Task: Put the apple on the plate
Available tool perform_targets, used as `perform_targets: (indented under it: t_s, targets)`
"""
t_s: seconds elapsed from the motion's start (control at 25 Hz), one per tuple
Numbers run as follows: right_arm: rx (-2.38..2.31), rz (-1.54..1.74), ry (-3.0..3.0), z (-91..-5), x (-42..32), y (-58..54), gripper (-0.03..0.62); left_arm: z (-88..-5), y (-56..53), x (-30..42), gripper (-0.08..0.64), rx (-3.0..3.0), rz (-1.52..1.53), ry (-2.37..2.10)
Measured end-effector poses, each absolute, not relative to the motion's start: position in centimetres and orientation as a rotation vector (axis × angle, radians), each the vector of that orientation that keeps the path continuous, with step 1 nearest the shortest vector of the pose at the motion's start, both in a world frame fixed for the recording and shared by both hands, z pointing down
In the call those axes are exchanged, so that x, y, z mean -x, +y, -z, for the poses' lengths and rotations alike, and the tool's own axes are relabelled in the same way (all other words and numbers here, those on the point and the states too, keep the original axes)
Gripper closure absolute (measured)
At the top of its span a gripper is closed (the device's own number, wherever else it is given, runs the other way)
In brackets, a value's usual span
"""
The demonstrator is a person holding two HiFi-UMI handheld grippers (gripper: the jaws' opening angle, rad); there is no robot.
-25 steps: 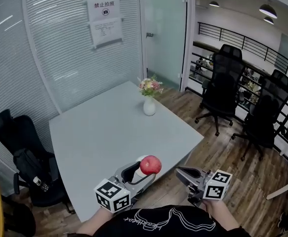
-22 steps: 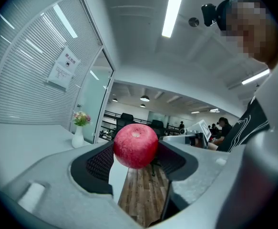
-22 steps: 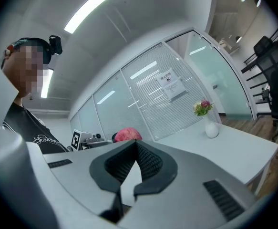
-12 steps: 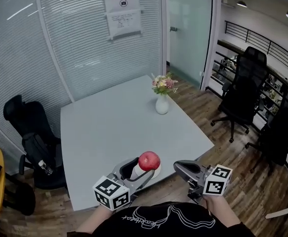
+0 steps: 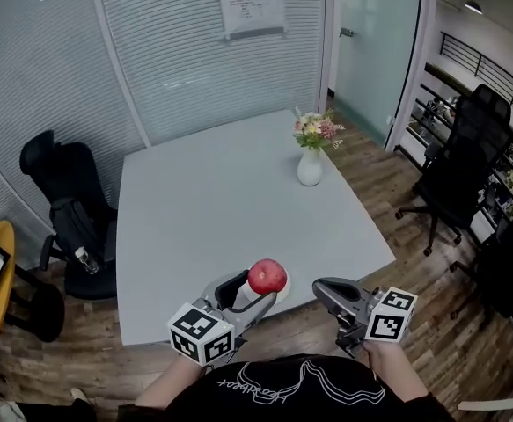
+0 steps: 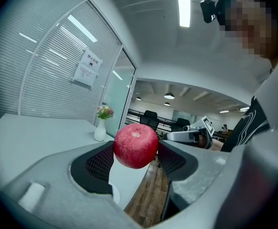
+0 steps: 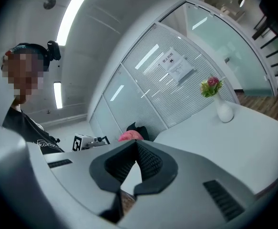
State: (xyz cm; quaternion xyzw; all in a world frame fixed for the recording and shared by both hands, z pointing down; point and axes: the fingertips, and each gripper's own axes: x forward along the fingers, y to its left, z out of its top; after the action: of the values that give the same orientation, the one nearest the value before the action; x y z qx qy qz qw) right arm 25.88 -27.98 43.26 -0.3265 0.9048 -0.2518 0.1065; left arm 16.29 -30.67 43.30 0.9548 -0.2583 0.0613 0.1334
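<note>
A red apple (image 5: 267,276) is clamped between the jaws of my left gripper (image 5: 258,287), held just above the front edge of the grey table (image 5: 221,200). Under it a sliver of a white plate (image 5: 284,288) shows; most of the plate is hidden by the apple and the jaws. In the left gripper view the apple (image 6: 136,145) sits between the black pads (image 6: 100,162), off the tabletop. My right gripper (image 5: 320,287) hangs to the right, off the table's front edge, jaws together and holding nothing. From it the apple (image 7: 130,136) peeks over the jaws.
A white vase of flowers (image 5: 310,167) stands at the table's far right corner. A black chair (image 5: 71,209) is at the table's left, office chairs (image 5: 458,183) stand on the wooden floor at right, and a blind-covered glass wall (image 5: 194,51) runs behind.
The head view has swung, so the table and vase sit further right in the picture. The left gripper keeps hold of the apple near the table's front edge; the right gripper has barely moved.
</note>
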Motion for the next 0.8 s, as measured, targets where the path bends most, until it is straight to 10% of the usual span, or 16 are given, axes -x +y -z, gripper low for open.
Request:
perform_targets:
  t_s: [0.8]
  targets:
    - [1.006, 0.841, 2.734, -49.1, -28.5, -27.5, 0.583, -55.6, -34.3, -16.6, 0.262, -2.631, -0.44, -0.99]
